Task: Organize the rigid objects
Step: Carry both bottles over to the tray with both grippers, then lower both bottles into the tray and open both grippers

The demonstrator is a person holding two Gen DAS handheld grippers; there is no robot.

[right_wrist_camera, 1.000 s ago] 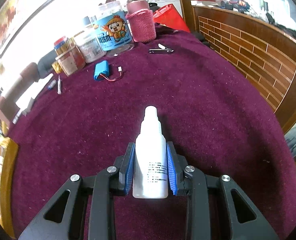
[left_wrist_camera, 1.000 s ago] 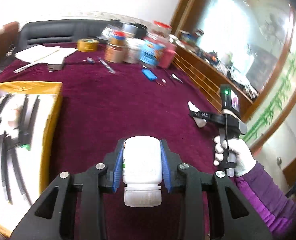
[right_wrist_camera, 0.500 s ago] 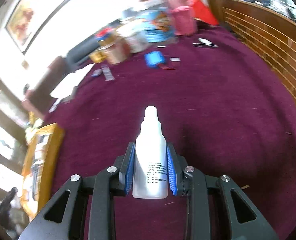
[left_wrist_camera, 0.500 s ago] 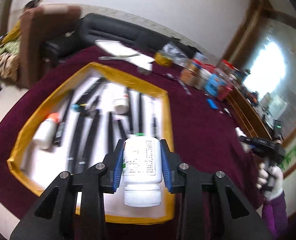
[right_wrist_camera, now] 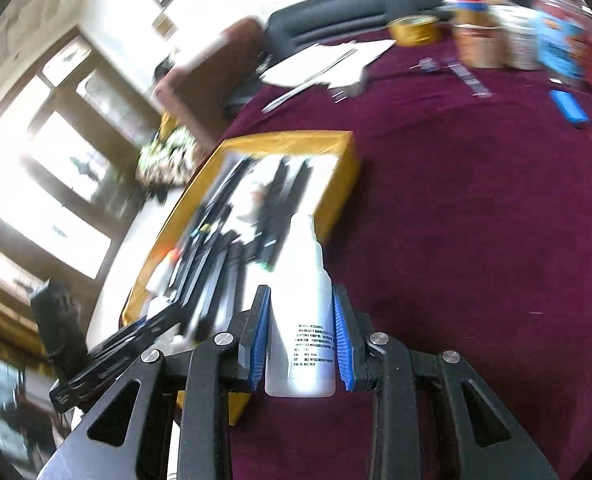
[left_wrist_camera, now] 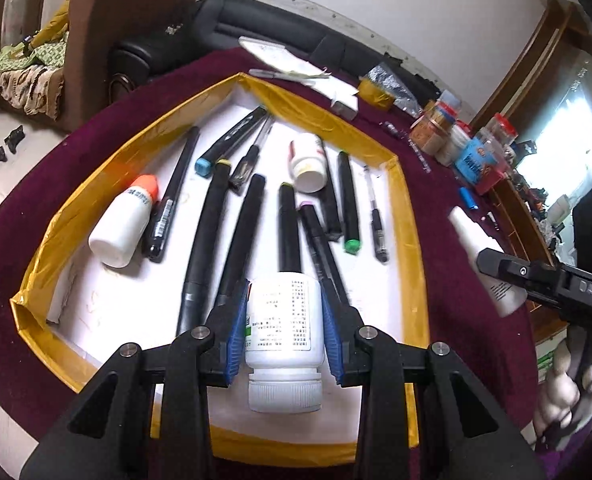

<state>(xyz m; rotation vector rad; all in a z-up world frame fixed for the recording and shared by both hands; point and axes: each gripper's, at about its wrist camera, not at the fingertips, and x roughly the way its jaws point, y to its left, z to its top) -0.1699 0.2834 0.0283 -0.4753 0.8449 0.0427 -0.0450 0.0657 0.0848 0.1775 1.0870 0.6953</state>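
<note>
The white pill bottle [left_wrist_camera: 283,322], smooth plastic with a ribbed cap toward the camera, hangs over the near end of the yellow-rimmed tray [left_wrist_camera: 409,216], clamped between the blue ribbed pads of the left claw [left_wrist_camera: 284,330]. Bare white floor shows in the tray's near corner; farther in lie black markers [left_wrist_camera: 206,236], a pen [left_wrist_camera: 375,216], an orange-capped bottle [left_wrist_camera: 122,220] and a small white bottle [left_wrist_camera: 307,160]. The right claw [right_wrist_camera: 300,340] grips a slim dropper bottle [right_wrist_camera: 301,308], nozzle forward, over the maroon cloth of the table [right_wrist_camera: 475,220] just beside the tray's right rim. That cloth is open to the right; jars [left_wrist_camera: 455,144] crowd the far edge.
</note>
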